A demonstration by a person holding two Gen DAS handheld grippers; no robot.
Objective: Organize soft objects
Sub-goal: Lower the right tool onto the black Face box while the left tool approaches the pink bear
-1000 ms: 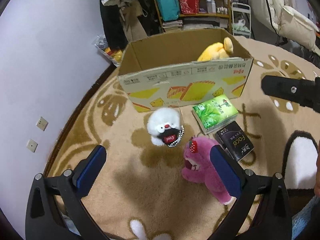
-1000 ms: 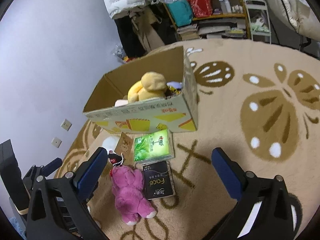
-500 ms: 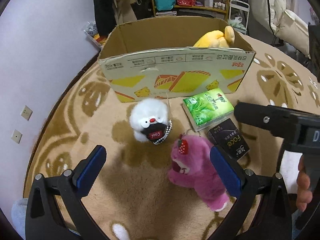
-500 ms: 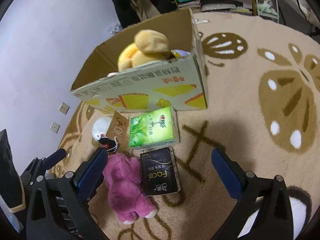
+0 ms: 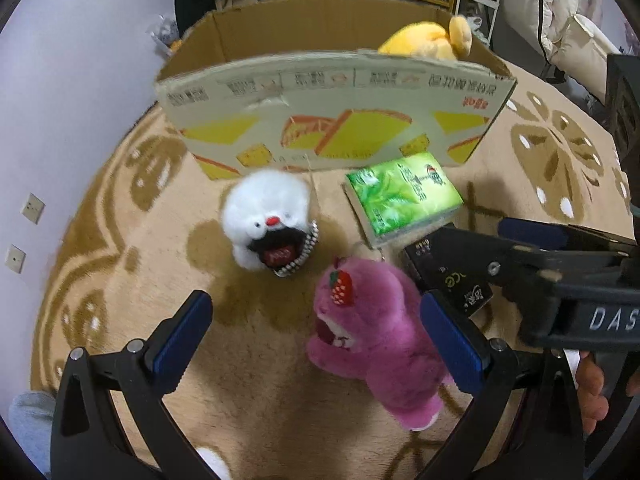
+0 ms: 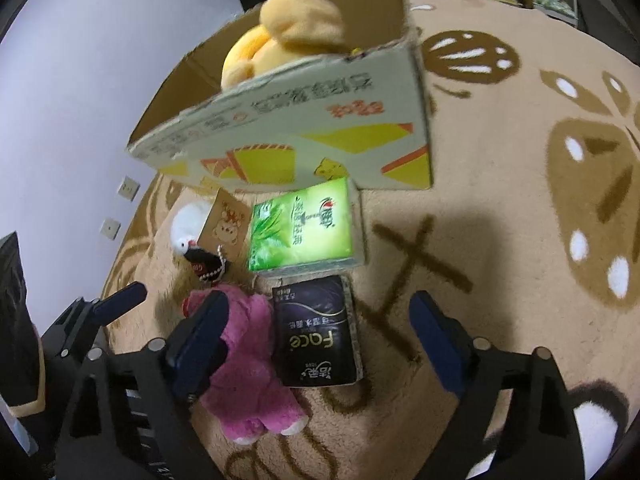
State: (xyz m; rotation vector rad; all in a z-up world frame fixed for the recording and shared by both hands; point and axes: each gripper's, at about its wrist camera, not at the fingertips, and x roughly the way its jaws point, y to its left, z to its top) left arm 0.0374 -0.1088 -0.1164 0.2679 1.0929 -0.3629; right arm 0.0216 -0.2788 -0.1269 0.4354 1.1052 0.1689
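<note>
On rug [image 5: 132, 312], before cardboard box [image 5: 332, 120]: 1 pink plush [image 5: 372, 336], 1 white plush [image 5: 268, 216], 2 tissue packs. In box: 1 yellow plush [image 6: 280, 40]. Left gripper [image 5: 316, 336] released; right gripper [image 6: 316, 336] unclenched, just narrowing over black pack [image 6: 316, 336], gripping nothing.

Indoor light, moderate. Glare washes the green tissue pack [image 5: 402, 196]. Soft dark shadows fall on the carpet [image 6: 500, 240]. Cardboard box [image 5: 332, 120] slightly motion-blurred. Strong fisheye bending, black vignette corners.
</note>
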